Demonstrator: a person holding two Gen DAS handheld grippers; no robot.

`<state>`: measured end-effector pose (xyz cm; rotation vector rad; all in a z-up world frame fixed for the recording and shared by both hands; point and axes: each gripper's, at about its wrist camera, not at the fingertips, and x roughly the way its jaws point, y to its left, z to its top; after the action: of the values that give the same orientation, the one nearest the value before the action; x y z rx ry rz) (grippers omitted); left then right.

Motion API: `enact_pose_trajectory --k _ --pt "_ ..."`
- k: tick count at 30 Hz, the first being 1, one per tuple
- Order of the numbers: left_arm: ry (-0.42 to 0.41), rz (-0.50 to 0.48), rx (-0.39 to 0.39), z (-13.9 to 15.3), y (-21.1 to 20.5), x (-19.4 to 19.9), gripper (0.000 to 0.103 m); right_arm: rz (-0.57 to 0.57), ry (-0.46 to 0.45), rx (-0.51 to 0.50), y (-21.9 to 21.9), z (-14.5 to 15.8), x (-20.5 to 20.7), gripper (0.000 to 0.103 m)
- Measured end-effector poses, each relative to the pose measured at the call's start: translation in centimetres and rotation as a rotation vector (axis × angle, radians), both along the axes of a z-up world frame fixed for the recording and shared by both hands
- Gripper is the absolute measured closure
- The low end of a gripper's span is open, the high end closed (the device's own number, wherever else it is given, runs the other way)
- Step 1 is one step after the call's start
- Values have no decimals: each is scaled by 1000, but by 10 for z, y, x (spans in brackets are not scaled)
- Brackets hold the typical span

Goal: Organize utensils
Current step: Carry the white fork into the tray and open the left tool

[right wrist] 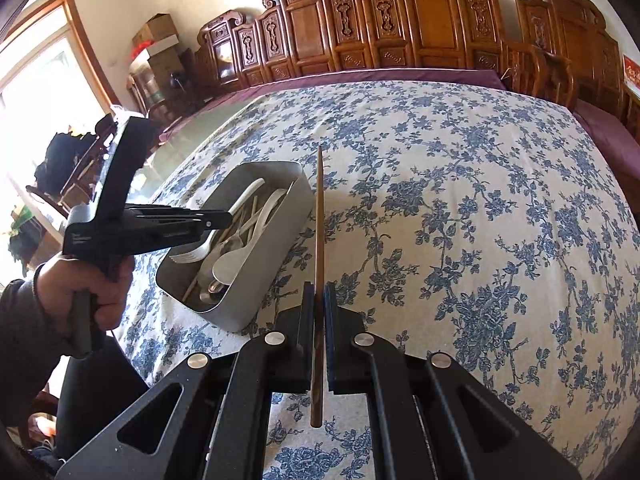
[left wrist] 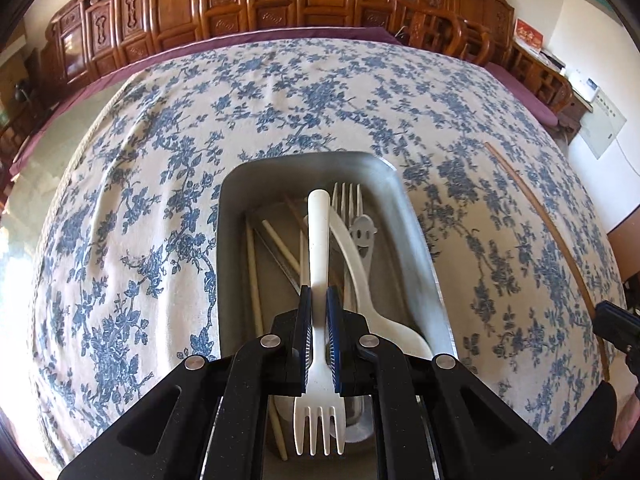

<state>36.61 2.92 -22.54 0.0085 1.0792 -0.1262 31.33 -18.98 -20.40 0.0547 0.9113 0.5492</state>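
Two grips: left gripper [left wrist: 319, 322] clamped on white fork [left wrist: 319, 240] above metal bin [left wrist: 280, 168]; right gripper [right wrist: 319, 312] pinching brown chopstick [right wrist: 319, 216] beside bin. Risk: fork snagging piled utensils [right wrist: 236, 236], tipping out.

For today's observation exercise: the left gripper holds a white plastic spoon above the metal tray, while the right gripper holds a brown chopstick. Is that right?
Not quite. The left gripper holds a white fork, its tines clear in the left wrist view. It is above the metal tray, and the right gripper holds a brown chopstick.
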Motion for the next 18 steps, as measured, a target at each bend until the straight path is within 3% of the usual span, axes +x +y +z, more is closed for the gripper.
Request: enact_pose_trajectory --k 8,10,18 --pt "16 1 -16 -4 4 -3 93 12 2 -6 10 0 0 97" --pt "5 5 -16 0 7 -6 87 14 1 -7 12 0 -1 97" --pt "-43 1 -42 26 20 -27 87 33 -2 -6 26 3 -1 97"
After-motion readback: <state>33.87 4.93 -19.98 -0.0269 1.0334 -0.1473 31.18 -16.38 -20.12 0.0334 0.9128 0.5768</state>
